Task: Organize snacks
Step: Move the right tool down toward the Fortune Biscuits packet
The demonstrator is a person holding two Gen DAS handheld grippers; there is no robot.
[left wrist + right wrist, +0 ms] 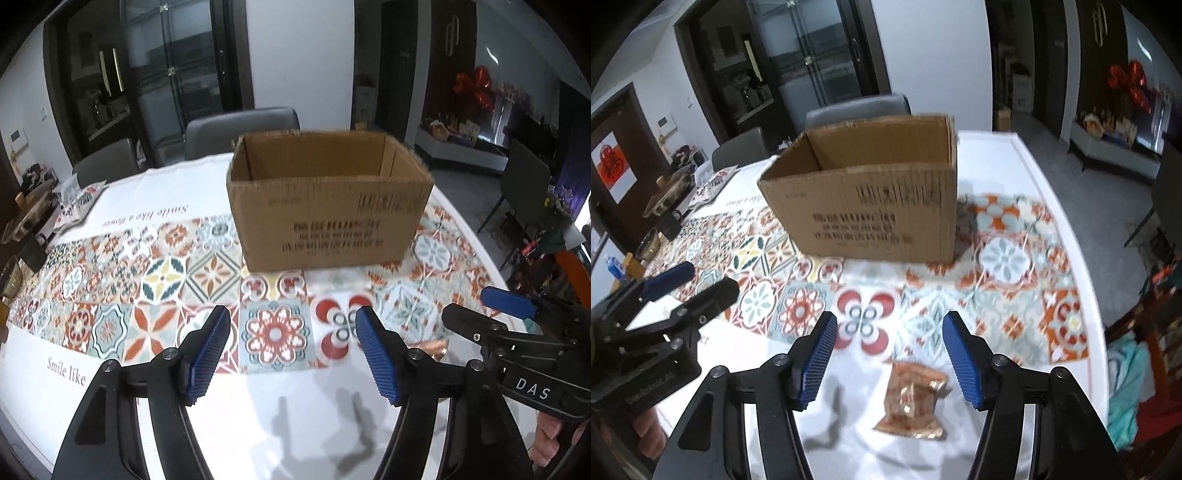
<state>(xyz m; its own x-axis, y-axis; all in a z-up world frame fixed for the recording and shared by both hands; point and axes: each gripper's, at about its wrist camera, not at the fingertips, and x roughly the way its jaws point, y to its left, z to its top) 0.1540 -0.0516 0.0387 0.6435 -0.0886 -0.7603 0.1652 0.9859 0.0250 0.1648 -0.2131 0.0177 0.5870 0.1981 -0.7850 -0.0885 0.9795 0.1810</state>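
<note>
An open cardboard box (328, 206) stands on the patterned tablecloth ahead of both grippers; it also shows in the right wrist view (871, 206). Its inside floor is hidden. A small orange snack packet (911, 400) lies on the white cloth just below and between the blue pads of my right gripper (889, 360), which is open and empty above it. A sliver of the packet (437, 349) shows in the left wrist view. My left gripper (293, 356) is open and empty over the cloth. The right gripper (491, 317) shows at the left view's right edge.
More snack packets (79, 206) lie at the table's far left, beside cups and clutter (661, 218). Grey chairs (240, 129) stand behind the table. The table's right edge (1082, 258) drops to the floor, with a chair and cloth (1126, 380) beside it.
</note>
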